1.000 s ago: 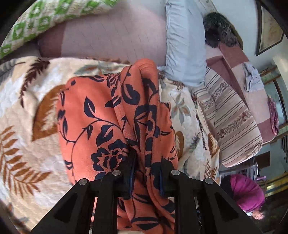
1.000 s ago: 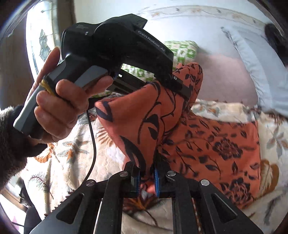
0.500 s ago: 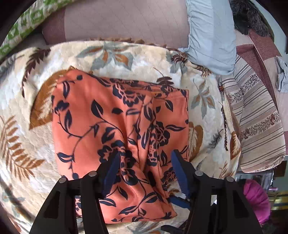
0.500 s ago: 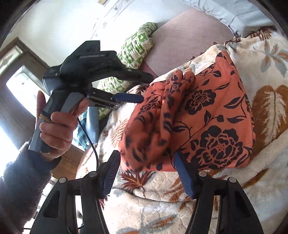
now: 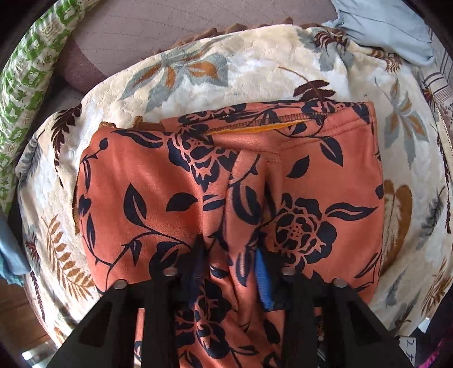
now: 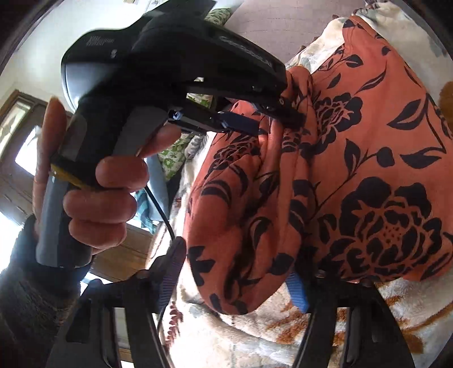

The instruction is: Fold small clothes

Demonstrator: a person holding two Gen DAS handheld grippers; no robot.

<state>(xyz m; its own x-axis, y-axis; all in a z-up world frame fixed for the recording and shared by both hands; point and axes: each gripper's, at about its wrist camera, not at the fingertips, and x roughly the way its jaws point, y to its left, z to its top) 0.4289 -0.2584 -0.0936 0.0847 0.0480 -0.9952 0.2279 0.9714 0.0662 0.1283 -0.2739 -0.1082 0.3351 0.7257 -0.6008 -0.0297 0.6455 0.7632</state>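
Note:
An orange garment with dark blue flowers point(image 5: 175, 181) lies folded on a cream leaf-patterned blanket point(image 5: 254, 65). My left gripper point(image 5: 230, 271) is open, its fingers straddling a raised ridge of the cloth at the near edge. In the right wrist view the same garment point(image 6: 382, 158) fills the right side, with a bunched fold point(image 6: 243, 226) between the open fingers of my right gripper point(image 6: 237, 283). The left gripper point(image 6: 263, 119), held by a hand, presses its tips into the cloth at the upper middle.
A green and white pillow point(image 5: 19, 93) lies at the far left and a pale blue pillow point(image 5: 390, 25) at the far right. A mauve sheet point(image 5: 136, 34) lies beyond the blanket. A wooden door and window point(image 6: 17, 136) show at the left.
Both grippers let go of the lifted fold, which dropped onto the blanket. The left gripper has since narrowed and pushed into the cloth; the right stays wide open, closer to the bunched fold.

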